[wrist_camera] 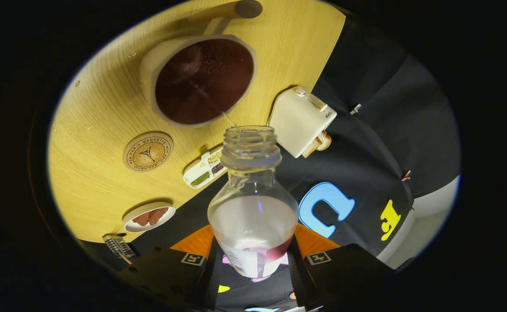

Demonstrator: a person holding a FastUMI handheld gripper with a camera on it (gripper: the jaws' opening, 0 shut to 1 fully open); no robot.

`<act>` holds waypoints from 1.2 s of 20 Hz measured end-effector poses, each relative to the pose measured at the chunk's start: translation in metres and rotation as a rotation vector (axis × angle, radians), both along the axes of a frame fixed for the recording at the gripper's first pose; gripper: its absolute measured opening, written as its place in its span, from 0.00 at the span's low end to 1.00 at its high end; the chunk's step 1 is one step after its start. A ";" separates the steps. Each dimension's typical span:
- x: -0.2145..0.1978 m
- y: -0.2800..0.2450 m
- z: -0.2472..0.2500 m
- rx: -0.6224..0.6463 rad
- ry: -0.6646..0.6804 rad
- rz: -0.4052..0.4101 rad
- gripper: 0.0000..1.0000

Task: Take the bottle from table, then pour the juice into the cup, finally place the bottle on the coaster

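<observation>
Gripper clamped one bottle; one full cup and one coaster sat near the tabletop edge.

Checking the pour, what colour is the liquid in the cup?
Dark reddish brown, clearest in the gripper view: the juice fills the cup beyond the bottle.

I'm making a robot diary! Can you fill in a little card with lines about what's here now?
Fingers: gripper shut on the bottle
Bottle: open, tilted toward the cup, nearly empty
Cup: beyond the bottle's mouth, full of dark juice
Coaster: round, bare, beside the cup
Table: also holds a toaster, a divided tray and a small plate
</observation>
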State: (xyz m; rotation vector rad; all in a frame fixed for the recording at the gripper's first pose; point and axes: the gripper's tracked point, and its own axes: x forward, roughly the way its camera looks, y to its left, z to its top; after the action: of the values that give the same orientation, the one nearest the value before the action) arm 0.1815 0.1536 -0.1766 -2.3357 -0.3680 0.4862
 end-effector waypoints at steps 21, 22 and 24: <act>-0.007 -0.002 -0.009 0.085 0.043 -0.006 0.69; -0.007 -0.007 -0.011 0.110 0.054 -0.019 0.69; -0.007 -0.017 -0.017 0.190 0.086 -0.073 0.69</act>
State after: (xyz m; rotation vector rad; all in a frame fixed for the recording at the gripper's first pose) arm 0.1740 0.1366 -0.1934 -2.1295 -0.2748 0.4922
